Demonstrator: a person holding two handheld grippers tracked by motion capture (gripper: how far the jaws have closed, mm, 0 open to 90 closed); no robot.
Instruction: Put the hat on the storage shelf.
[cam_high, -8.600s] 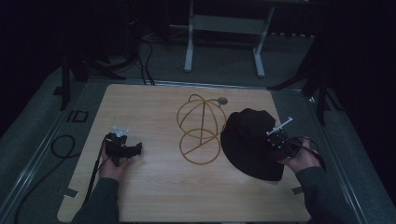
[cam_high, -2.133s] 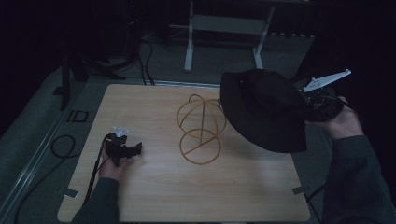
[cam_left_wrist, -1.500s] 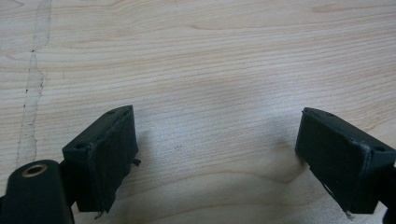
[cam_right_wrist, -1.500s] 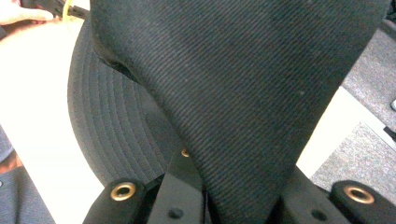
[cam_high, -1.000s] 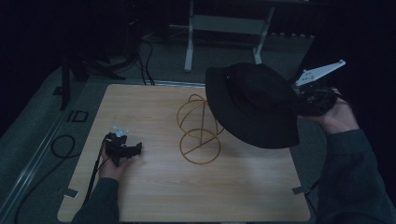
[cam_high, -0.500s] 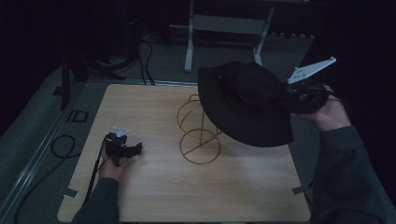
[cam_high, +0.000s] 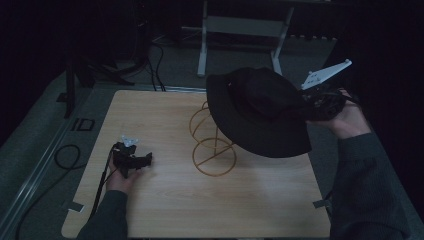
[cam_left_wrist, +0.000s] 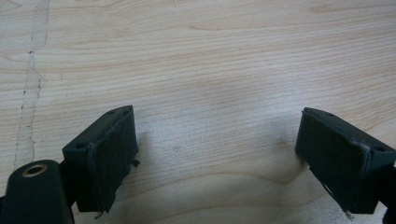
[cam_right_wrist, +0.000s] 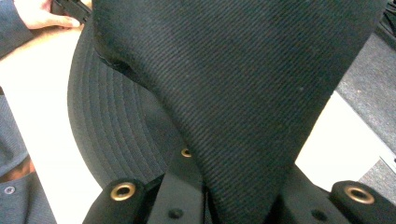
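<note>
— Well, what is on the table (cam_high: 165, 200)?

— One light wooden table, seen from above in a dim room. On it stands one gold wire stand (cam_high: 212, 145), built of looping rings, a round ring at its base flat on the wood. One black wide-brimmed hat (cam_high: 260, 112) hangs in the air above the table's far right part, its brim overlapping the top of the stand in the high view; whether the two touch cannot be told.

— Who holds the hat?

— The right gripper (cam_high: 320, 102), raised above the table's right edge in one hand (cam_high: 345, 117), a dark sleeve behind it. The right gripper view has its two jaws pinched tight on a fold of the hat's black twill (cam_right_wrist: 243, 93), with the stitched brim (cam_right_wrist: 116, 130) spreading to the left below.

— And the other hand?

— The left gripper (cam_high: 132, 159) rests low on the table's near left part, well apart from stand and hat, one cable (cam_high: 102, 180) trailing from it toward the near edge. In the left gripper view its two jaws stand wide apart with bare wood grain (cam_left_wrist: 210, 93) between them, grasping nothing.

— Anything beyond the table?

— One pale metal frame (cam_high: 240, 30) on the grey floor behind, and one black cable loop (cam_high: 65, 157) on the floor at left.
</note>
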